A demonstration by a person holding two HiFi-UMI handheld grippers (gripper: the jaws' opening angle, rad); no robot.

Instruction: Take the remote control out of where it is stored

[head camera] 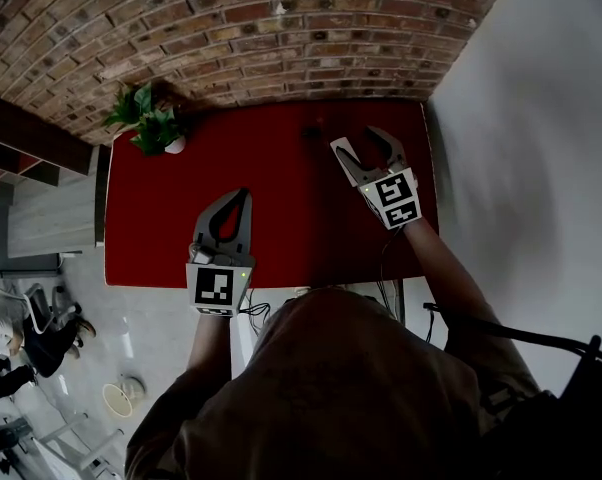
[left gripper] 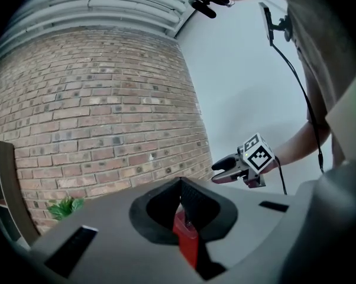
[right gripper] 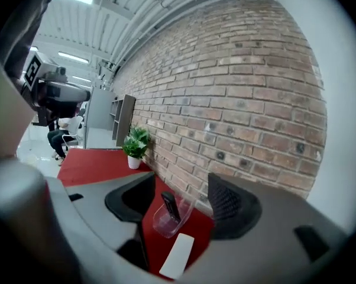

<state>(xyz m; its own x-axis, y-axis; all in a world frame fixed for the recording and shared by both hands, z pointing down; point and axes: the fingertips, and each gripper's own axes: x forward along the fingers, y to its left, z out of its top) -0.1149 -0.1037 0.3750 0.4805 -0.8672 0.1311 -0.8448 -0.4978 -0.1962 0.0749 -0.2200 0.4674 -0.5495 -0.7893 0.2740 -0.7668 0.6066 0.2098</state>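
Note:
A black remote (right gripper: 169,205) stands upright in a clear plastic holder (right gripper: 164,221) on the red table (right gripper: 101,163), close to the brick wall. In the right gripper view it sits between and beyond the jaws of my open right gripper (right gripper: 181,185), which touches nothing. A white remote (right gripper: 177,255) lies flat just in front of the holder. From the head view, my right gripper (head camera: 359,140) hovers over the table's far right part. My left gripper (head camera: 244,194) is shut and empty over the table's near middle, and its own view shows the tips (left gripper: 181,182) meeting.
A potted plant (head camera: 153,120) stands at the table's far left corner, also seen at the far end (right gripper: 134,148) in the right gripper view. The brick wall (head camera: 241,28) runs along the table's far edge. A white wall (head camera: 541,148) is on the right. A dark shelf (head camera: 36,138) stands left.

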